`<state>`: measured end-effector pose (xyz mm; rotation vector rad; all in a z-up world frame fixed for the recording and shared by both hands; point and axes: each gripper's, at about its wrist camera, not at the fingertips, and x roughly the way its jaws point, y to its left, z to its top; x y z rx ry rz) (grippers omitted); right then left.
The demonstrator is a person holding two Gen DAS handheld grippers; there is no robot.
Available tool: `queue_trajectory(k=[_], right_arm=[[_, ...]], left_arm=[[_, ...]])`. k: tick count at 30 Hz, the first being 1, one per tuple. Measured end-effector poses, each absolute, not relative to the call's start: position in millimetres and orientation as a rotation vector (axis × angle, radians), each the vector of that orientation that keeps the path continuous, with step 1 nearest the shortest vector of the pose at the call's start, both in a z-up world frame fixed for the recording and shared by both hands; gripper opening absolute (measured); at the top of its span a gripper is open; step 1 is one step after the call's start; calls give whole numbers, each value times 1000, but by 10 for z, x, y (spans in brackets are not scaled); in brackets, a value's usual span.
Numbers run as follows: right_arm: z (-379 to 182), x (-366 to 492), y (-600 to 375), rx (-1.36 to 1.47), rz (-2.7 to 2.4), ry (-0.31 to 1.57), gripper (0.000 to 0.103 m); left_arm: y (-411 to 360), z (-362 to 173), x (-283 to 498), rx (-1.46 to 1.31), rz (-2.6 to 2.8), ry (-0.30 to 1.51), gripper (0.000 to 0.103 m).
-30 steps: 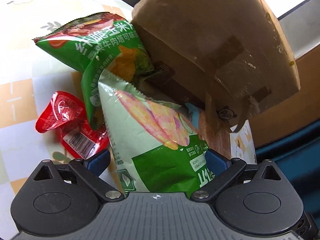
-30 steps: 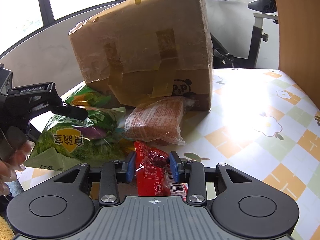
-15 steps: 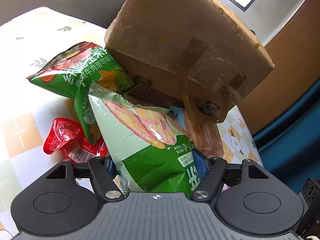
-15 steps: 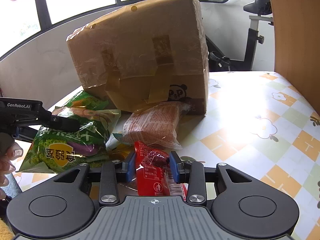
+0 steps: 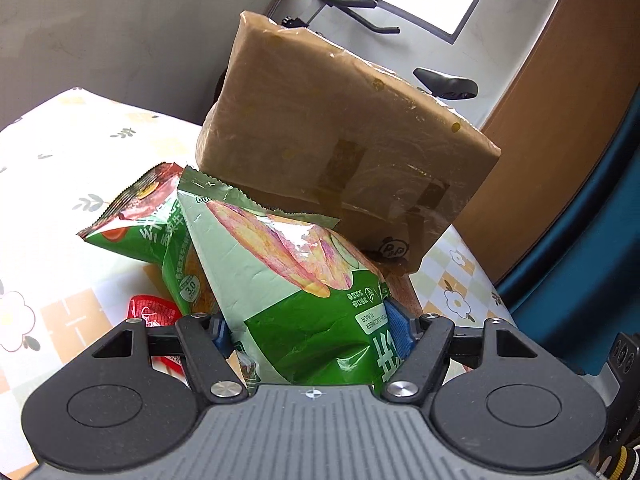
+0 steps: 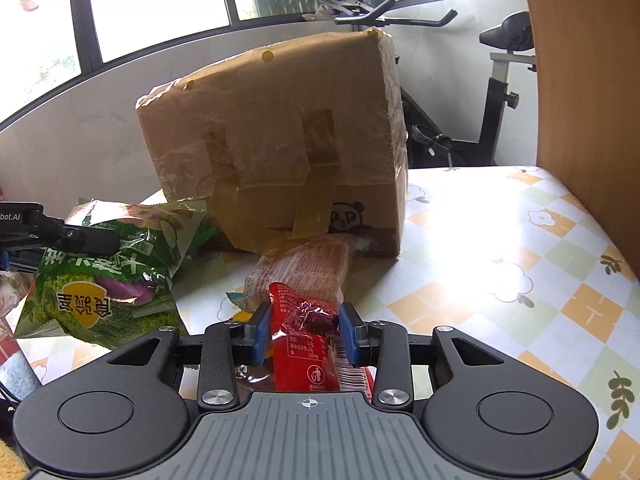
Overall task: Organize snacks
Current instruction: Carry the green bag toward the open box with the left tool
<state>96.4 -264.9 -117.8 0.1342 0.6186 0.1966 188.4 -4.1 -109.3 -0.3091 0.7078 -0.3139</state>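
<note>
Left hand-held gripper (image 5: 308, 330) clamps green chip bag (image 5: 288, 280) | right hand-held gripper (image 6: 306, 334) clamps red packet (image 6: 304, 344) | cardboard box (image 6: 276, 144) close ahead

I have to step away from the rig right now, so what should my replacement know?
Left gripper: shut on the green chip bag, held up in front of the taped cardboard box.
Right gripper: shut on the red snack packet.
On the table: another green bag, an orange wrapped pack against the box.
Done: both snacks gripped. Left: place them, then the rest.
</note>
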Motion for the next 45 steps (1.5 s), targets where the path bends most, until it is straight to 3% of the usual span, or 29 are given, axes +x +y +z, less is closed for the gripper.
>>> queue_trajectory(k=[34,45], right_arm=[[-572,1031,-2735,125,207,453,33],[123,1367,-2721,102,272,309,33]], left_arm=[[-29,-546,1646,-221,-333,519,73],[49,18,1696,-240,-366,385,73]])
